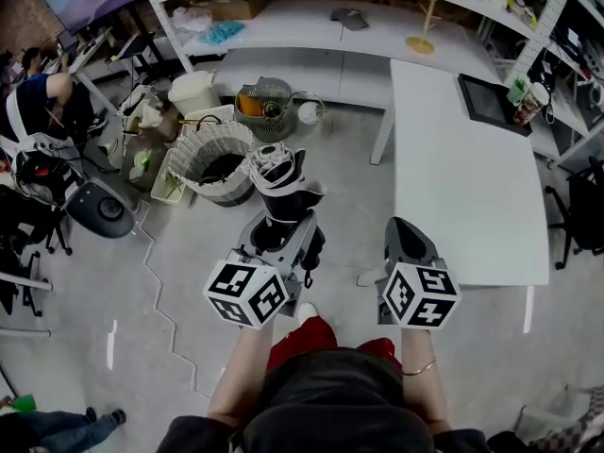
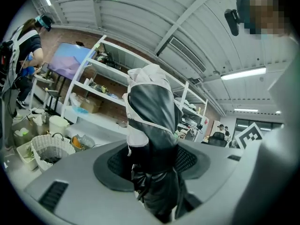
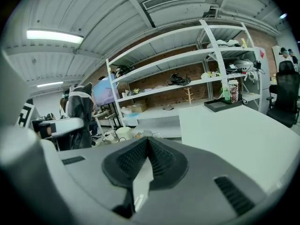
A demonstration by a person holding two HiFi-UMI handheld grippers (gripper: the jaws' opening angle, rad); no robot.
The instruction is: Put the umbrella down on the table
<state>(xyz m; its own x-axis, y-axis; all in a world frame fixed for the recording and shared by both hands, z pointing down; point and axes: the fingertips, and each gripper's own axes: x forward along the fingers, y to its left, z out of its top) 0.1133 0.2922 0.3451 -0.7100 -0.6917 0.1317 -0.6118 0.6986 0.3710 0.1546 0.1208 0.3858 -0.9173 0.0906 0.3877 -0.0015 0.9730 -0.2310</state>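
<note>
Two grippers checked. My left gripper (image 1: 279, 238) clamps the folded black-and-white umbrella (image 1: 281, 182) upright, clear of the table (image 1: 472, 173) to its right. My right gripper (image 1: 407, 238) has jaws together, holding nothing.

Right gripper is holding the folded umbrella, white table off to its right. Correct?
No: the left gripper holds the folded umbrella, as the left gripper view shows; the right gripper is shut and empty. The white table part stands.
</note>
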